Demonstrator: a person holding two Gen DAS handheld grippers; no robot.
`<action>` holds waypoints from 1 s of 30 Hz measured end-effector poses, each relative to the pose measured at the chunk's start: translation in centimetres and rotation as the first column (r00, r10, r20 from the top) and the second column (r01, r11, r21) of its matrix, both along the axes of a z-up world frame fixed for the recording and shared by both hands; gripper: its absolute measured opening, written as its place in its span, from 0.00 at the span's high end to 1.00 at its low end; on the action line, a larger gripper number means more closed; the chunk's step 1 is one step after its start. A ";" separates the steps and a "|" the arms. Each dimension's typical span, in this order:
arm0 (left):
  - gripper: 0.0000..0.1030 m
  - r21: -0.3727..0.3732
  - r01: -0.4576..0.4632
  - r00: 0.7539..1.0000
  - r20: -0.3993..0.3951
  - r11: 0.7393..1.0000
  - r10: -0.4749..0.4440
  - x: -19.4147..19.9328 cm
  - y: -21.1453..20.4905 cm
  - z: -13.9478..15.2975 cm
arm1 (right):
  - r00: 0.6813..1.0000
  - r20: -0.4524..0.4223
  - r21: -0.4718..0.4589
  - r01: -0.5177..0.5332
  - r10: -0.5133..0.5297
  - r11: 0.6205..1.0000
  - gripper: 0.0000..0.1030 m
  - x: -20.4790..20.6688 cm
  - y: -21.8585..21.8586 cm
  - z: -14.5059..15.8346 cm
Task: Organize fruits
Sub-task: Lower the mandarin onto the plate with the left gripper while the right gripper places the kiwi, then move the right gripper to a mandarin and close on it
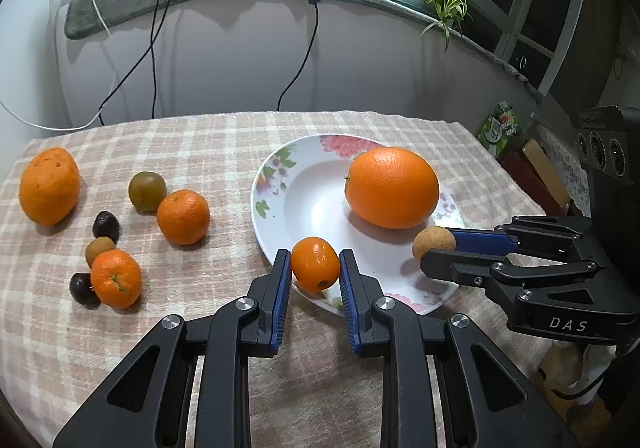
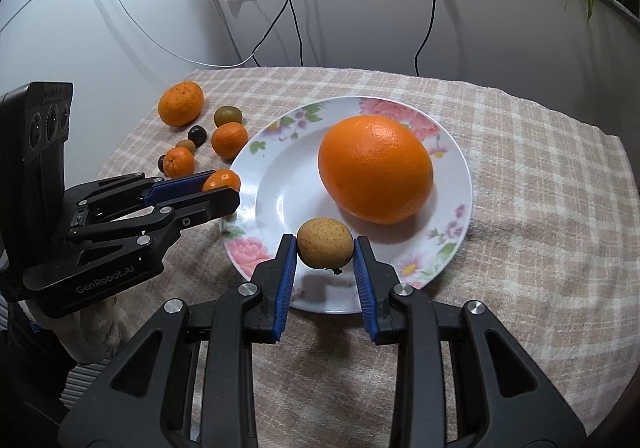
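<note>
A checked tablecloth point(image 1: 208, 143) covers the table. On it a flowered plate point(image 2: 280, 203) holds a big orange point(image 2: 375, 169). The left gripper point(image 1: 315, 264) clamps a mandarin point(image 1: 315, 263) at the plate's rim; the right gripper point(image 2: 325, 250) clamps a small tan fruit point(image 2: 325, 242) over its near edge.

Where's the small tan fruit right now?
The small tan fruit sits between the right tool's pads, over the plate's near rim, just in front of the big orange.

Printed "DAS" in pale letters on the right gripper point(image 1: 434, 251) body, toward 4 o'clock in the left wrist view. Marked "GenRobot.AI" on the left gripper point(image 2: 224, 189) body, toward 8 o'clock in the right wrist view
</note>
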State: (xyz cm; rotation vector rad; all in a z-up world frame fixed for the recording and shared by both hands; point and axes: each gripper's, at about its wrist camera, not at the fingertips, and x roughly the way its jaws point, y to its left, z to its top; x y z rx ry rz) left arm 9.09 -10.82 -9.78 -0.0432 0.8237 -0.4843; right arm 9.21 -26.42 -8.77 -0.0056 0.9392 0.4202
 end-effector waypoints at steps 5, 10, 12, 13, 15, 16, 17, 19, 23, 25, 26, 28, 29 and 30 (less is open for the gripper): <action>0.78 0.007 0.007 1.000 0.002 1.000 -0.007 0.0 -0.2 0.0 | 1.000 -0.005 -0.004 0.003 -0.004 1.000 0.70 0.0 -0.1 -0.1; 0.78 0.011 0.011 1.000 0.005 1.000 -0.011 0.1 -0.3 0.0 | 1.000 0.000 -0.014 0.009 -0.009 1.000 0.70 0.0 -0.1 -0.1; 0.74 0.013 0.011 1.000 0.005 1.000 -0.011 0.1 -0.4 0.0 | 1.000 0.001 -0.012 0.009 -0.009 1.000 0.70 0.0 -0.2 -0.1; 0.72 0.012 0.011 1.000 0.006 1.000 -0.011 0.0 -0.4 0.1 | 1.000 0.002 -0.016 0.011 -0.011 1.000 0.70 0.0 -0.2 -0.1; 0.66 0.010 0.009 1.000 0.008 1.000 -0.009 0.0 -0.4 0.1 | 1.000 0.005 -0.026 0.016 -0.016 1.000 0.60 0.0 -0.2 0.0; 0.65 0.010 0.007 1.000 0.009 1.000 -0.007 0.0 -0.3 0.2 | 1.000 0.008 -0.028 0.023 -0.022 0.999 0.48 0.0 -0.2 0.0; 0.62 0.009 0.005 1.000 0.010 1.000 -0.005 0.0 -0.3 0.2 | 1.000 0.011 -0.028 0.028 -0.028 0.999 0.41 0.0 -0.3 0.1; 0.58 0.008 0.001 1.000 0.012 1.000 -0.001 -0.1 -0.2 0.3 | 0.999 0.014 -0.026 0.030 -0.030 0.999 0.40 -0.1 -0.4 0.2; 0.43 0.008 -0.009 1.000 0.015 1.000 0.008 -0.1 0.0 0.4 | 0.999 0.023 -0.030 0.040 -0.039 0.999 0.34 -0.1 -0.4 0.4; 0.38 0.011 -0.010 1.000 0.017 1.000 0.010 -0.1 0.0 0.4 | 0.998 0.029 -0.025 0.048 -0.048 0.999 0.28 -0.1 -0.6 0.5; 0.32 0.014 -0.015 1.000 0.019 1.000 0.014 -0.1 0.1 0.4 | 0.998 0.030 -0.024 0.052 -0.051 0.998 0.24 -0.1 -0.6 0.5; 0.28 0.019 -0.025 0.999 0.021 1.000 0.025 -0.1 0.1 0.5 | 0.998 0.031 -0.025 0.061 -0.060 0.998 0.19 0.0 -0.7 0.5; 0.28 0.021 -0.029 0.999 0.022 0.999 0.028 -0.1 0.2 0.5 | 0.997 0.033 -0.024 0.064 -0.063 0.998 0.17 0.0 -0.7 0.6; 0.28 0.023 -0.034 0.999 0.021 0.999 0.034 -0.1 0.3 0.5 | 0.997 0.034 -0.024 0.066 -0.066 0.998 0.17 0.0 -0.7 0.6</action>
